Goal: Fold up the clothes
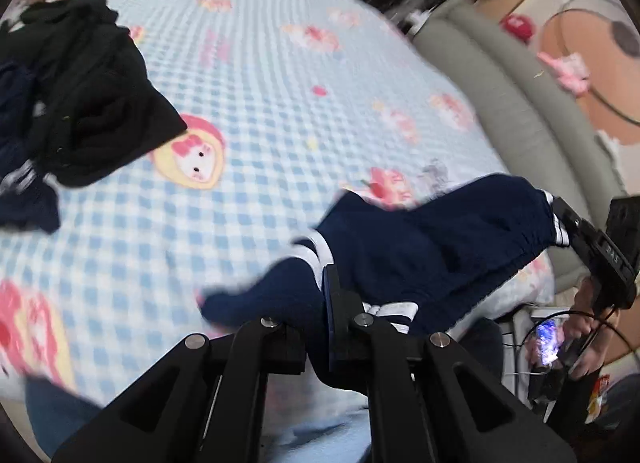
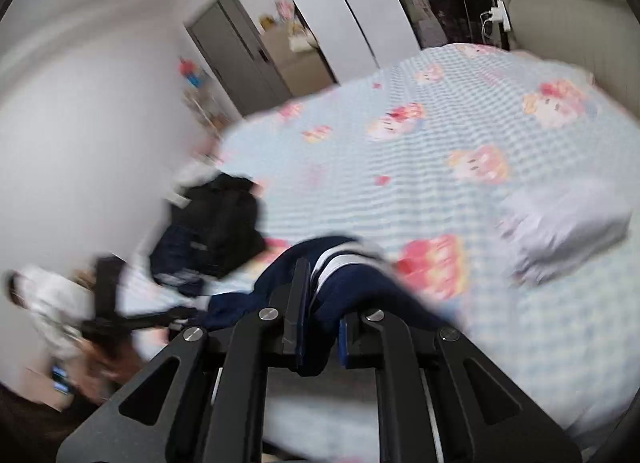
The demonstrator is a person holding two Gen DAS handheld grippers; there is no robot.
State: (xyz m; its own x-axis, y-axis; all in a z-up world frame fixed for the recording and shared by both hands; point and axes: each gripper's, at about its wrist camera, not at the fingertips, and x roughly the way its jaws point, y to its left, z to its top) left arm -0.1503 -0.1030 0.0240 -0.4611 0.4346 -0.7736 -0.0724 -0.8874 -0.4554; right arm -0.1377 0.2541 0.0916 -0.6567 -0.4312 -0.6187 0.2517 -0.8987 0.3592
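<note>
Left gripper and right gripper each clamped on navy garment, above checked bed.

Each camera sits just behind its own claw, looking forward along the fingers and down across the bed. The left claw view faces the headboard, with the right claw at its right edge. The right claw view faces the door. Both share the navy trousers close ahead and the dark clothes pile.
</note>
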